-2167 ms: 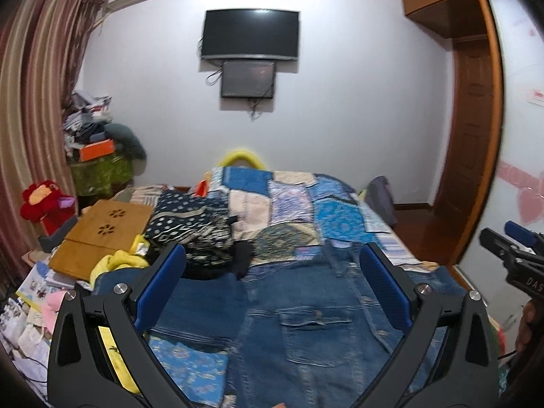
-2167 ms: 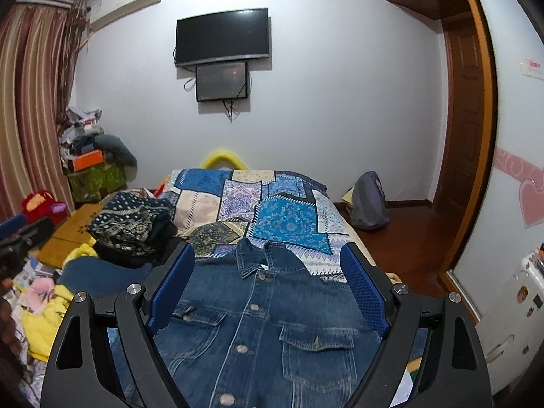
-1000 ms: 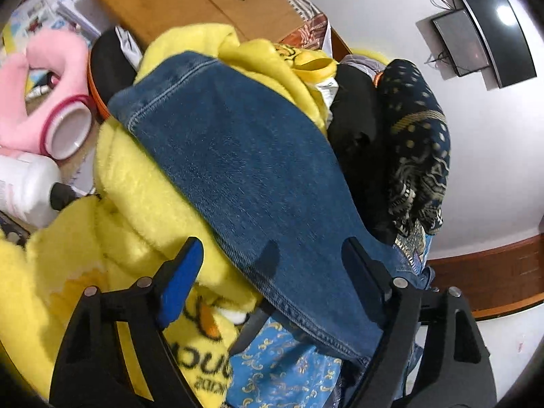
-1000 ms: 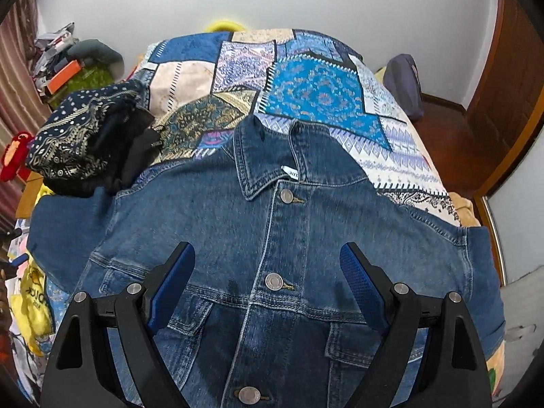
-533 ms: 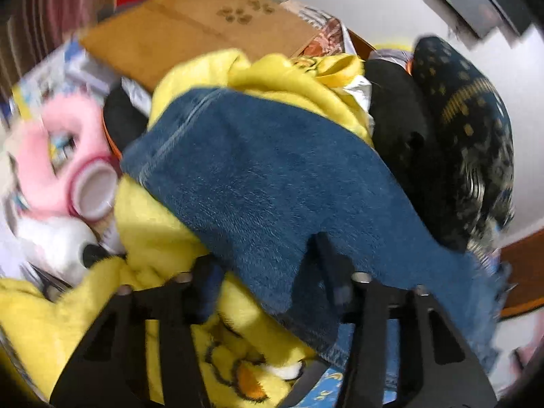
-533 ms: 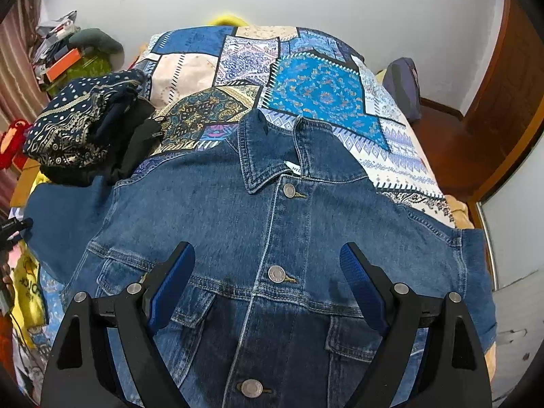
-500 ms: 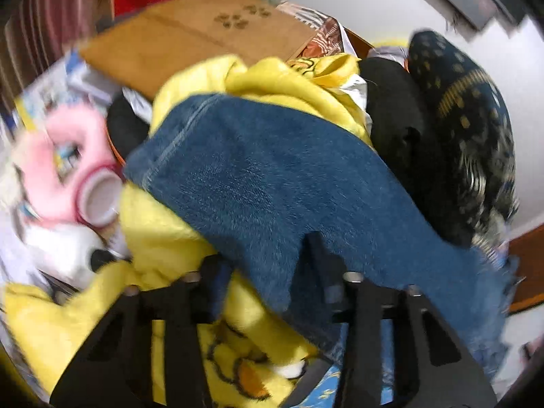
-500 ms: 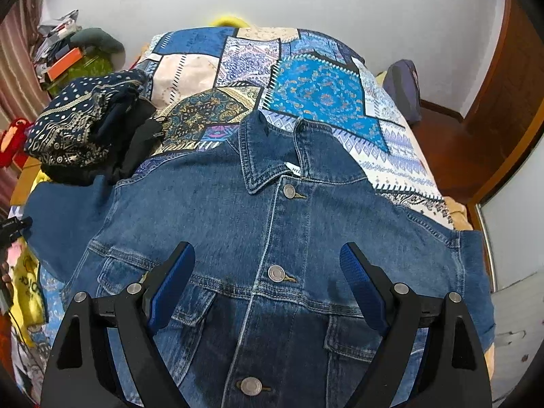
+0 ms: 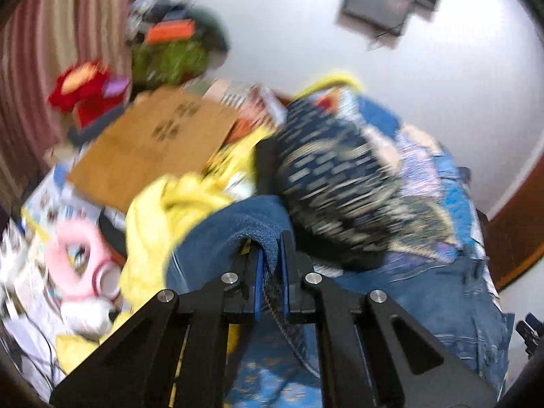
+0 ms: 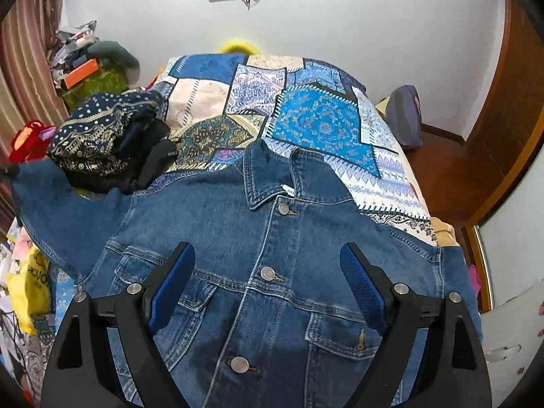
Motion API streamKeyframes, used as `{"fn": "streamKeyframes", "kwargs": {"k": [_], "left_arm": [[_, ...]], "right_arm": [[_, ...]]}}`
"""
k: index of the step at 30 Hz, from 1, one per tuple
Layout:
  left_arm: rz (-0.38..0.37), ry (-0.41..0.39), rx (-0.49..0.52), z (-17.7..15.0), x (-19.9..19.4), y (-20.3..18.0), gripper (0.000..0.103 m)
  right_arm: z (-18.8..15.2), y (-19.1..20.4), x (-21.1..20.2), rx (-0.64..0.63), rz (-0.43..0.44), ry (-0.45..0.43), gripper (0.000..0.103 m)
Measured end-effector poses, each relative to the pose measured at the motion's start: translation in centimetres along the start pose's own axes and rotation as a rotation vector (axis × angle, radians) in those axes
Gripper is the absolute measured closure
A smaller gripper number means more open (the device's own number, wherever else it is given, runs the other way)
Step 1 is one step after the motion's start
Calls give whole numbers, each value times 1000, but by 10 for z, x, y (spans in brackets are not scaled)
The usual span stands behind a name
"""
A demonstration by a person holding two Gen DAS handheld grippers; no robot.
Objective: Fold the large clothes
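Observation:
A blue denim jacket [image 10: 272, 244] lies buttoned, front up, on the patchwork bedspread [image 10: 316, 119]. Its left sleeve [image 10: 54, 204] is lifted off the bed's left side. My left gripper [image 9: 270, 258] is shut on that sleeve's cuff [image 9: 261, 234], which bunches between the blue pads. The left wrist view is blurred by motion. My right gripper [image 10: 267, 272] is open and empty, hovering above the jacket's chest, its blue pads [image 10: 360, 282] either side of the button line.
A dark patterned pile of clothes [image 10: 105, 139] sits on the bed's left part. Yellow fabric [image 9: 170, 204], a brown board [image 9: 153, 149] and pink items [image 9: 74, 255] clutter the left side. A wooden door [image 10: 503, 108] and a purple bag [image 10: 404, 119] are at the right.
My left gripper has closed on the sleeve cuff and lifted it, swinging upward and right. The right gripper has stayed open above the jacket's chest, hardly moving.

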State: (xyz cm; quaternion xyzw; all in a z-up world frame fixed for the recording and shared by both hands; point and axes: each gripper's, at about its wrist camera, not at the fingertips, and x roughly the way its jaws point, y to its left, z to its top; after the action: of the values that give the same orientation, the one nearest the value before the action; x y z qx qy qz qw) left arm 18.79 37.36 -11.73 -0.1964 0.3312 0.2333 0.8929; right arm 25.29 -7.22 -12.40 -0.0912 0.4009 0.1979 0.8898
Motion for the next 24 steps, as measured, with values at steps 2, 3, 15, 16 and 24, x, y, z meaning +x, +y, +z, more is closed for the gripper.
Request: {"fn": "streamKeyframes", "kwargs": {"k": [2,3,15,16,24], "left_arm": [[-40,-47,57,11,-20,-35,96],[-60,-66,80,15,-28,-50,96],[-398,-103,362,6,-65,-267,97],[-421,-83,385,-2,-61,-284,97],[-446,153,554,-90,-6,-380,97]], "right_arm": [[-1,-6,-4,10,6,-12,18],[-2,-8,-6,15,8,-17,18],[-20,-65,-37,95,-21,-73,18],[-21,-70,-39,101,-29,-76,18],[-37,-105,-43,130,-84,-51,18]]}}
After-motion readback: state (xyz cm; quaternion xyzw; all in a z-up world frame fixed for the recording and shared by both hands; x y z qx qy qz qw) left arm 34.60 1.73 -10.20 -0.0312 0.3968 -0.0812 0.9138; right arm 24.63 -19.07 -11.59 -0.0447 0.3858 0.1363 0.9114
